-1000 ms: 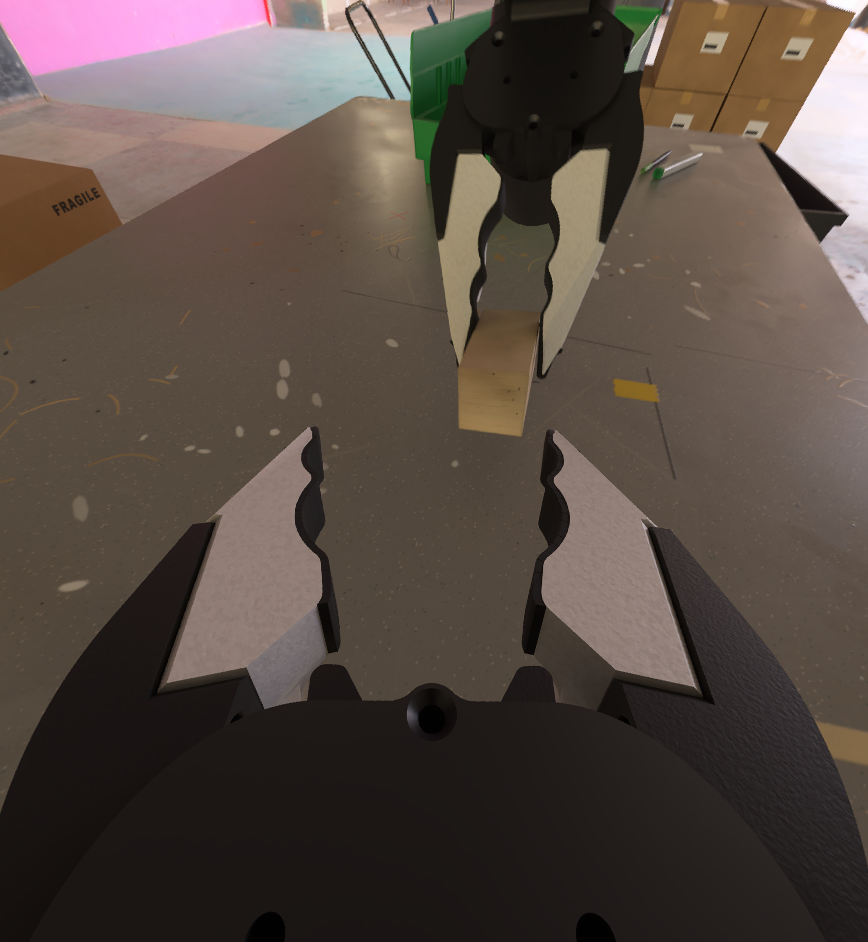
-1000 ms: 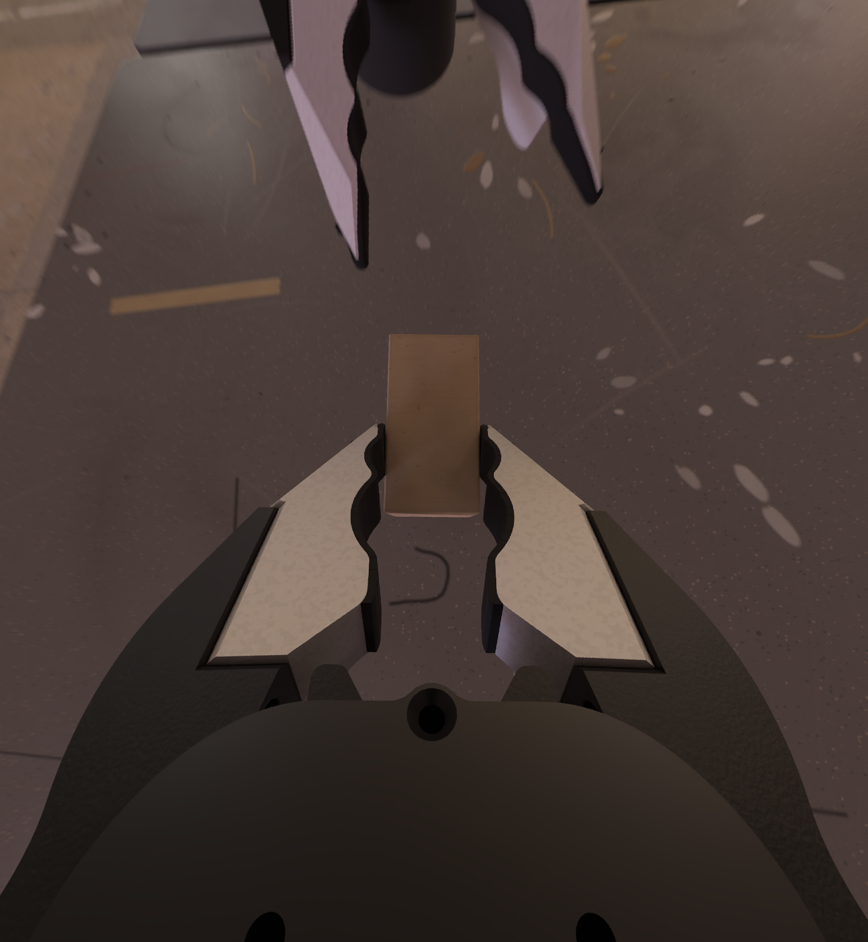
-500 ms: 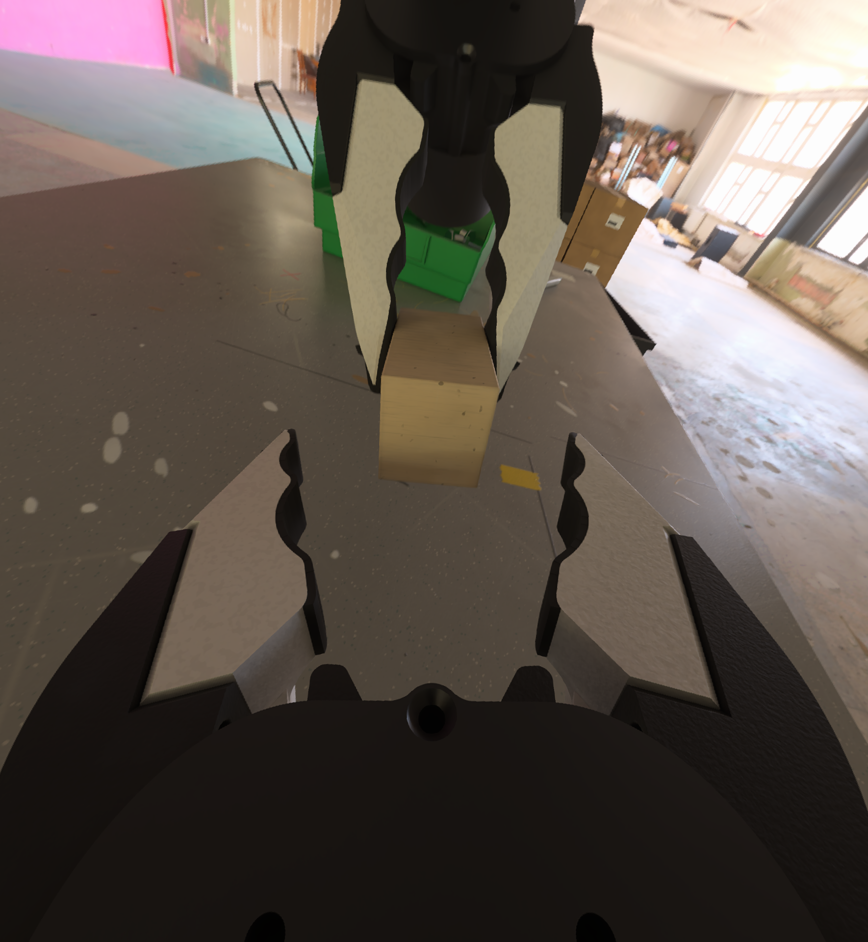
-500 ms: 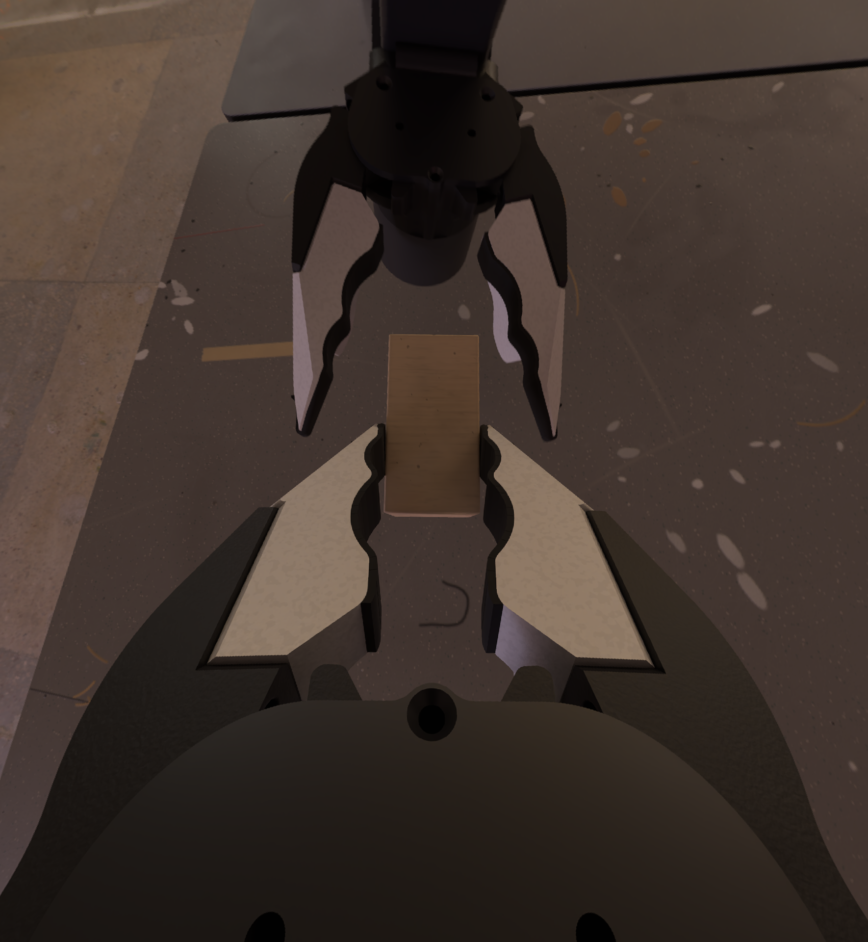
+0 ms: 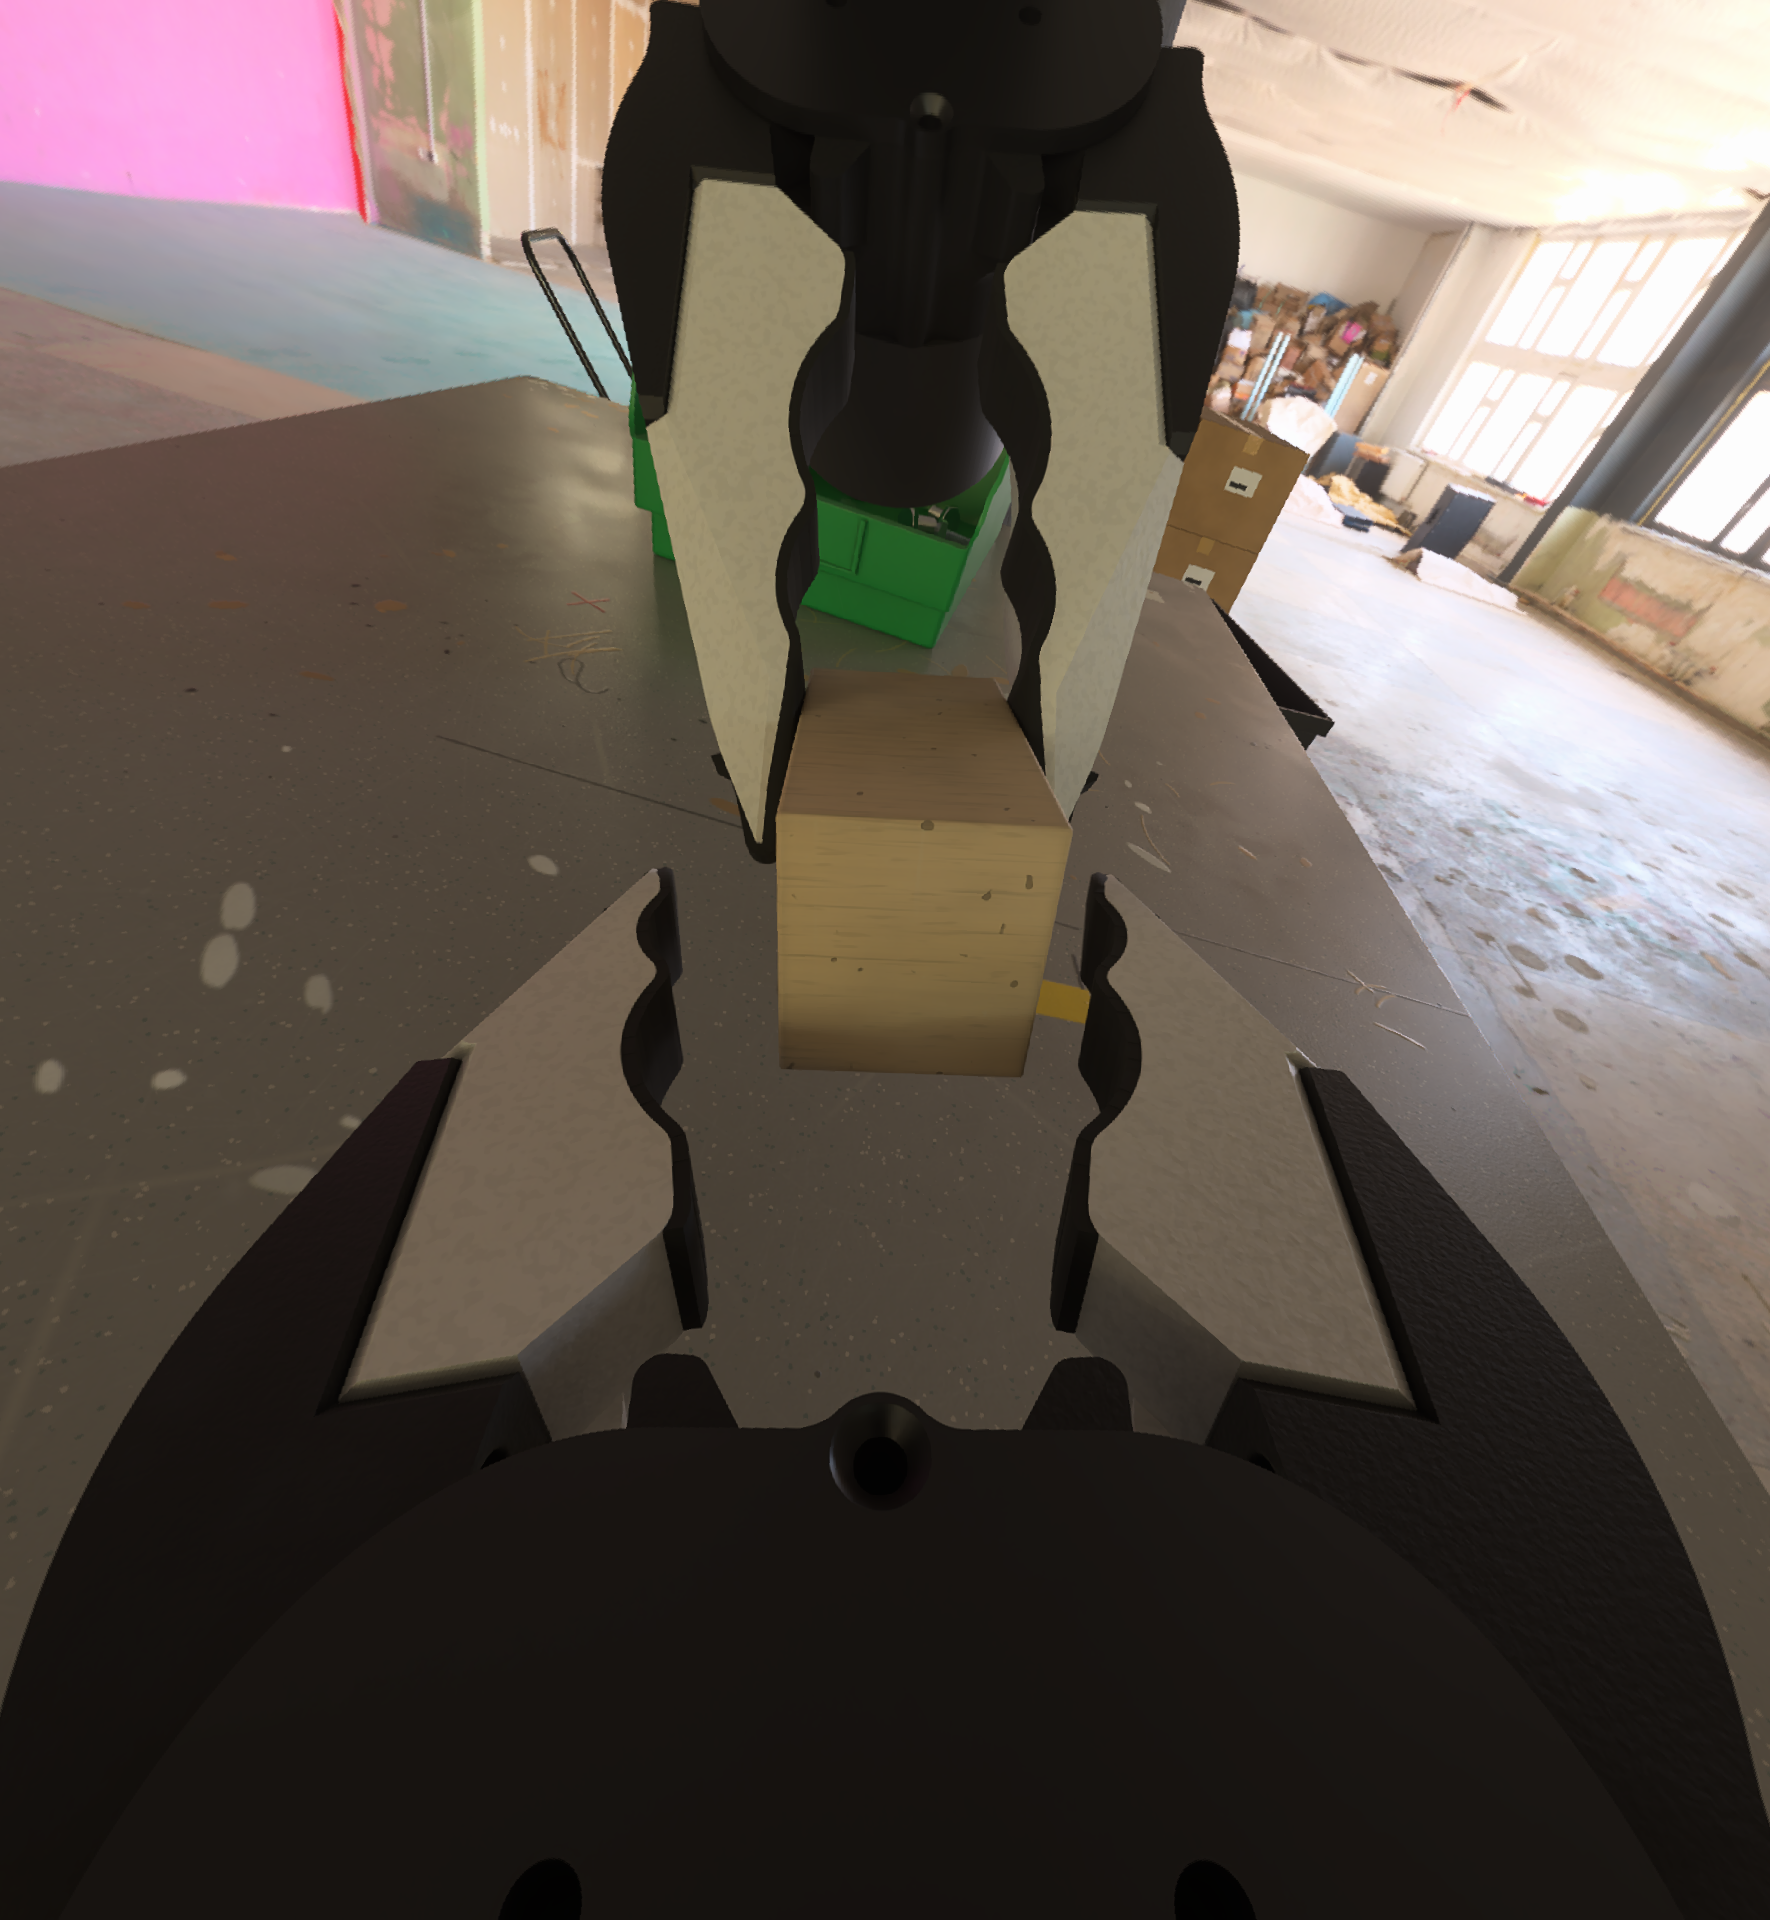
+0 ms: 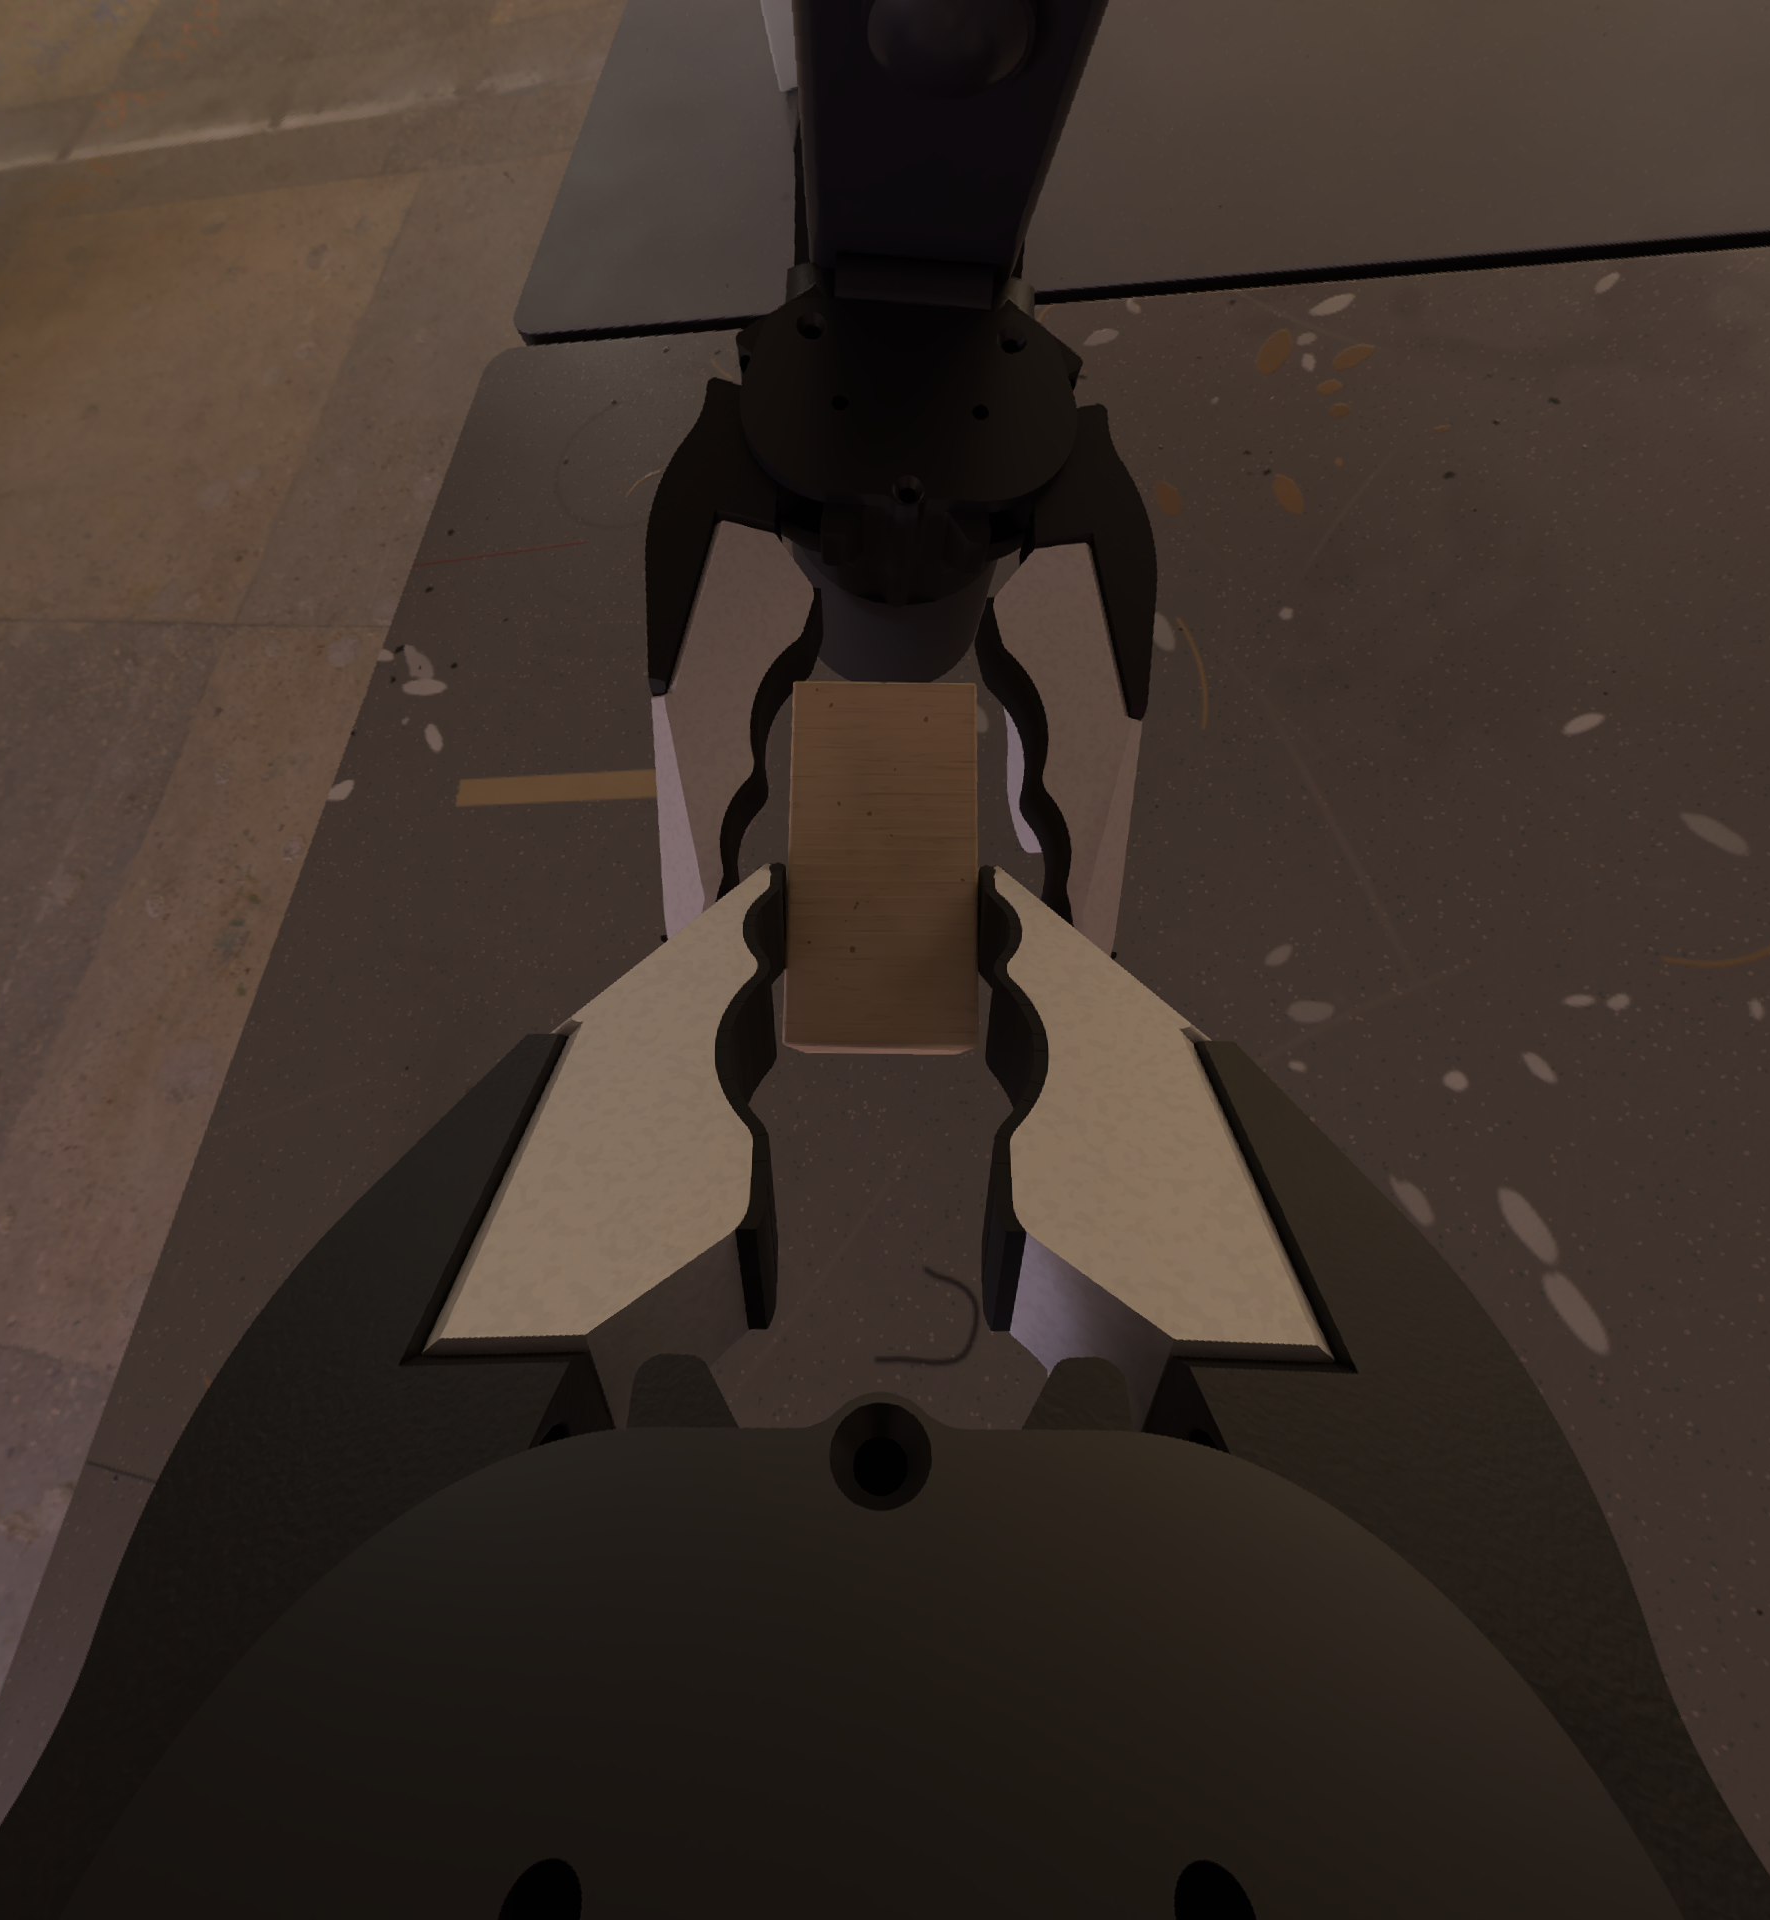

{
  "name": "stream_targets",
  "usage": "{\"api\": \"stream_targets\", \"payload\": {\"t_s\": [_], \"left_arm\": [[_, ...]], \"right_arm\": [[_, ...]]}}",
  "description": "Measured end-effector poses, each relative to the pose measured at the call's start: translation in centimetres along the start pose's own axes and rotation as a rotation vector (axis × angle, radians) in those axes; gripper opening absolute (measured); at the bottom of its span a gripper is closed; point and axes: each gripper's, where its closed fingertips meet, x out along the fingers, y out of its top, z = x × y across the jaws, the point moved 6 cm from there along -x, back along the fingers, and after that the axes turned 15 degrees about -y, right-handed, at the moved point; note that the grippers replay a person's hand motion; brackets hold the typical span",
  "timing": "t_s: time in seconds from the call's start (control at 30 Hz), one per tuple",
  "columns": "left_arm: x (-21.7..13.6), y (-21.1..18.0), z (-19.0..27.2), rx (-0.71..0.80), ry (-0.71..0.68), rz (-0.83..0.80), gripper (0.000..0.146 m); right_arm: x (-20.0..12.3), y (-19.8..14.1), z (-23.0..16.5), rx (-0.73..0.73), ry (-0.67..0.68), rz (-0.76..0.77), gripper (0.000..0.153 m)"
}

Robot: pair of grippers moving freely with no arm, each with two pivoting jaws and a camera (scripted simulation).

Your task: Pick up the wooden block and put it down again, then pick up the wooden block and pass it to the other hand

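Two hand-held grippers meet nose to nose above the bench (image 5: 237, 727), and the wooden block (image 5: 912, 935) hangs in the air between them. The right hand-held gripper (image 6: 881, 883) has it: both fingertips press flat against the block's sides, closed to the block's width, with the far end of the block sticking out past the tips toward 12 o'clock. In the left wrist view that same gripper comes down from 12 o'clock, its pale fingers (image 5: 735, 582) pinching the top half of the block.

The left hand-held gripper (image 5: 876, 894) sits spread wide, wider than the block, holding nothing. Its tips flank the block's lower part at 9 and 3 o'clock, a clear gap on each side, no contact. From the right wrist view its fingers reach along both sides of the block's far end, apart from the wood.

Behind the action, at 12 o'clock in the left view, a green crate (image 5: 891, 561) stands on the bench, and brown cardboard boxes (image 5: 1224, 509) are stacked at about 1 o'clock. A small yellow tape mark (image 5: 1063, 1003) peeks out on the bench just right of the block.
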Motion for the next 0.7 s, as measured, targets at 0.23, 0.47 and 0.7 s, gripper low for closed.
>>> {"api": "stream_targets", "payload": {"t_s": [0.23,0.47,0.7], "left_arm": [[-0.15,0.22,0.25,0.023,-0.014,0.019,0.063],[-0.08,0.16,0.59,0.073,-0.008,-0.004,0.040],[-0.18,0.39,0.91,0.085,0.010,-0.012,0.040]], "right_arm": [[0.10,0.27,0.05,0.007,-0.004,0.010,0.037],[-0.02,0.41,-0.33,-0.014,-0.007,0.010,0.037],[-0.14,0.72,-0.58,-0.052,-0.014,0.017,0.037]]}}
